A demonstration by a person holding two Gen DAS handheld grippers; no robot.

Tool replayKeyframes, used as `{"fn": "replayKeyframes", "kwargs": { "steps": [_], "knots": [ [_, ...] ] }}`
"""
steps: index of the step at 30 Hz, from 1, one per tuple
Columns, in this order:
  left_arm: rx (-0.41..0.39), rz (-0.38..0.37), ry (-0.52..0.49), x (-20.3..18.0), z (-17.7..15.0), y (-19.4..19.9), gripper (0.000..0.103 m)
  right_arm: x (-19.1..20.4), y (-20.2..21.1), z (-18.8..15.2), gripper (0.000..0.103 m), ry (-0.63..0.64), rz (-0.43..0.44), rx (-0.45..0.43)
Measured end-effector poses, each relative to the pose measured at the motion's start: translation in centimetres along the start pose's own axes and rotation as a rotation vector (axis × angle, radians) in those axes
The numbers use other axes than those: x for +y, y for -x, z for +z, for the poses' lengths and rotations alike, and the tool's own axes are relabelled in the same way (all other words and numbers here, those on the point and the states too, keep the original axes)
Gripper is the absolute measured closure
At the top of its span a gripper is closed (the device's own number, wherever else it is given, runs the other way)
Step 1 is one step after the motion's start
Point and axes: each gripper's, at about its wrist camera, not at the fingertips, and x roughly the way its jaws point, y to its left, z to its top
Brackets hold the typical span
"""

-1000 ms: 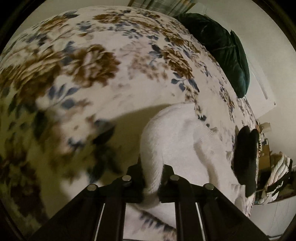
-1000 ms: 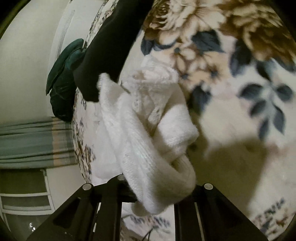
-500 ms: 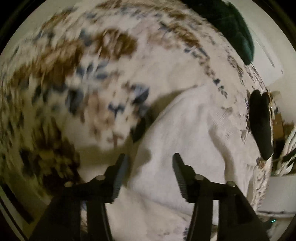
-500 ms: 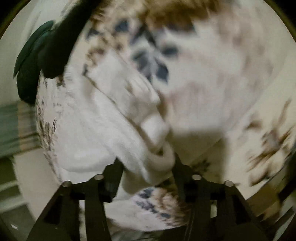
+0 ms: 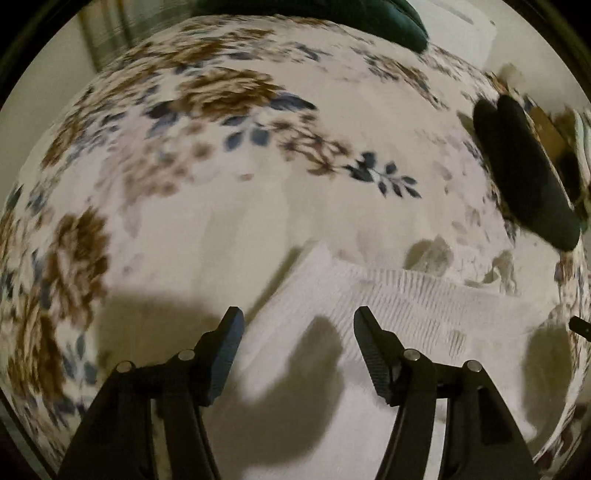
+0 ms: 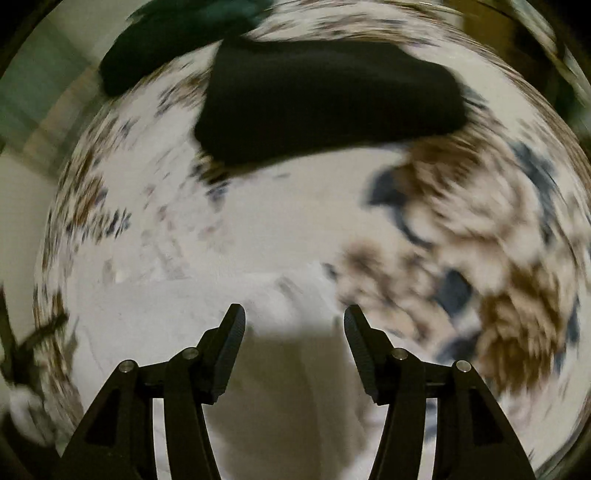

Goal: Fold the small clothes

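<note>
We work over a wide bedspread of cream fabric printed with brown roses and blue leaves (image 5: 229,155), which fills both wrist views. At its far end lies a dark green velvety cushion (image 5: 369,18), blurred in the right wrist view. Nearer, a folded black sock pair (image 6: 325,99) rests flat on the bedspread, well apart from our tools; in the left wrist view it sits far off to the right.

The task's thing in hand is the small white ribbed knit garment (image 5: 399,314), probably a sock or a pair of them. It lies flat on the bedspread directly below both tools, its ribbed band stretching to the right in the left wrist view, and a smooth pale fold of it (image 6: 288,295) shows just ahead of the right tool.

Our left gripper (image 5: 297,321) hovers with its jaws apart, holding nothing, its shadow falling on the knit. Our right gripper (image 6: 293,319) likewise stands spread and empty above the white cloth.

We judge that the white piece is laid down and released, so one fold looks finished or close to it. The next move probably calls for either pinching an edge for another fold or shifting the bundle beside the black pair; motion blur keeps us from saying which.
</note>
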Motion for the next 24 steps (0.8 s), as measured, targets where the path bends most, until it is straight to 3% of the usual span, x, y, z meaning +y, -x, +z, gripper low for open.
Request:
{"fn": "replayKeyframes", "kwargs": {
  "steps": [3, 4, 5, 6, 16, 18, 20, 23, 24],
  "knots": [
    [0.031, 0.011, -0.032, -0.8, 0.2, -1.5, 0.043, 2.3, -3.2, -0.2, 0.045, 0.113, 0.006, 0.105],
    [0.04, 0.014, -0.033, -0.9, 0.1, -1.9, 0.043, 2.7, -4.4, -0.3, 0.053, 0.135, -0.011, 0.141],
    [0.043, 0.015, -0.031, -0.9, 0.0, -2.0, 0.043, 3.0, -5.4, -0.6, 0.067, 0.161, -0.034, 0.156],
    [0.044, 0.013, -0.028, -0.8, -0.1, -2.0, 0.043, 3.2, -5.9, -0.9, 0.095, 0.179, -0.084, 0.145],
    [0.018, -0.008, 0.0, 0.1, 1.1, -1.6, 0.043, -1.2, 0.2, 0.3, 0.098, -0.074, -0.058, -0.119],
    [0.019, -0.007, 0.003, 0.1, 1.4, -1.8, 0.043, -2.0, 0.0, 1.3, 0.098, -0.104, -0.073, -0.12],
    [0.029, -0.009, 0.008, 0.2, 1.6, -2.2, 0.043, -3.0, -1.6, 2.0, 0.098, -0.129, -0.06, -0.048],
    [0.042, -0.03, 0.031, 0.6, 1.7, -2.0, 0.043, -4.9, -2.9, 2.2, 0.096, -0.223, 0.025, 0.032],
    [0.044, -0.043, 0.039, 0.7, 1.6, -1.7, 0.043, -5.4, -2.7, 2.1, 0.083, -0.244, 0.051, 0.035]
  ]
}}
